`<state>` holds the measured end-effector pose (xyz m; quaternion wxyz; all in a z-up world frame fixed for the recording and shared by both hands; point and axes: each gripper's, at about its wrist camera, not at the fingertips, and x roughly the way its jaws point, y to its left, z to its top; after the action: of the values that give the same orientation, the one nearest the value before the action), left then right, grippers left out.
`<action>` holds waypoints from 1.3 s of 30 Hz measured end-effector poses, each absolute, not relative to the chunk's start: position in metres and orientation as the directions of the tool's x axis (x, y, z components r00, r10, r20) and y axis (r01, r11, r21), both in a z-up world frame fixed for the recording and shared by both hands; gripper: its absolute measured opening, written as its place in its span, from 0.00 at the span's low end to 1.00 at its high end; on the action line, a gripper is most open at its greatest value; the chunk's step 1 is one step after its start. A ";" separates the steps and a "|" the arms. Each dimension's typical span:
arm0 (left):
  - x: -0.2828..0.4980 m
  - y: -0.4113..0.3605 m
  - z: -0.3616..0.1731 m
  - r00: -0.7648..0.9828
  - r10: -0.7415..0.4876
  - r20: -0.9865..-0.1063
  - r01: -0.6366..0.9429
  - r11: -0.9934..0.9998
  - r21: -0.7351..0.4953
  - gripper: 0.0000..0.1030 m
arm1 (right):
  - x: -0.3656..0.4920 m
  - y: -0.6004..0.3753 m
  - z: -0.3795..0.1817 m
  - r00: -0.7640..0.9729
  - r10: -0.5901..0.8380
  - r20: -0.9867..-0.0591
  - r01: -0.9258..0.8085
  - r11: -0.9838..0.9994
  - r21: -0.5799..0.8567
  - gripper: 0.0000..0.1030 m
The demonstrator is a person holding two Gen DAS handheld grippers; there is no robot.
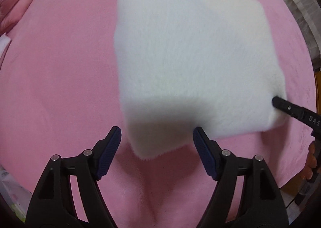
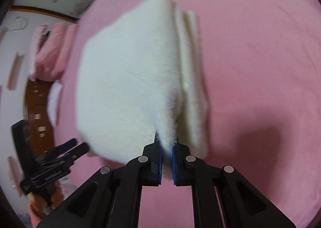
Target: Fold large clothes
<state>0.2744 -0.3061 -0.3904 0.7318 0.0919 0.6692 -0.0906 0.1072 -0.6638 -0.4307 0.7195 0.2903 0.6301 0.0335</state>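
A white fluffy garment, folded into a thick square, lies on the pink bed cover. My left gripper is open and empty, just short of the garment's near corner. My right gripper is shut on the garment's edge and lifts the upper layer, with lower layers showing beside it. The right gripper also shows in the left wrist view, at the garment's right corner. The left gripper also shows in the right wrist view, open, at the left.
Pink pillows lie at the bed's far left. A white frilled fabric hangs at the right. A brown wooden headboard and a wall stand beyond the bed edge in the right wrist view.
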 end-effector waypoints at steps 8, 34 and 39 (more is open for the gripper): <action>0.279 -0.314 -0.364 0.120 -0.050 -0.992 0.253 0.967 -0.018 0.56 | 0.072 -0.628 -0.360 0.422 0.173 -0.890 0.387 0.853 0.350 0.09; 0.302 -0.332 -0.378 0.115 -0.317 -0.941 0.294 0.916 -0.273 0.00 | 0.015 -0.590 -0.379 0.396 0.523 -0.755 0.149 0.774 0.615 0.00; 0.369 -0.336 -0.420 0.151 -0.289 -0.945 0.237 0.939 -0.249 0.00 | 0.072 -0.540 -0.397 0.388 0.581 -0.715 0.049 0.762 0.646 0.00</action>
<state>0.3686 -0.3360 -0.4201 0.7584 -0.0207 0.6280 -0.1733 0.0723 -0.5402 -0.3973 0.7773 0.2998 0.5259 0.1712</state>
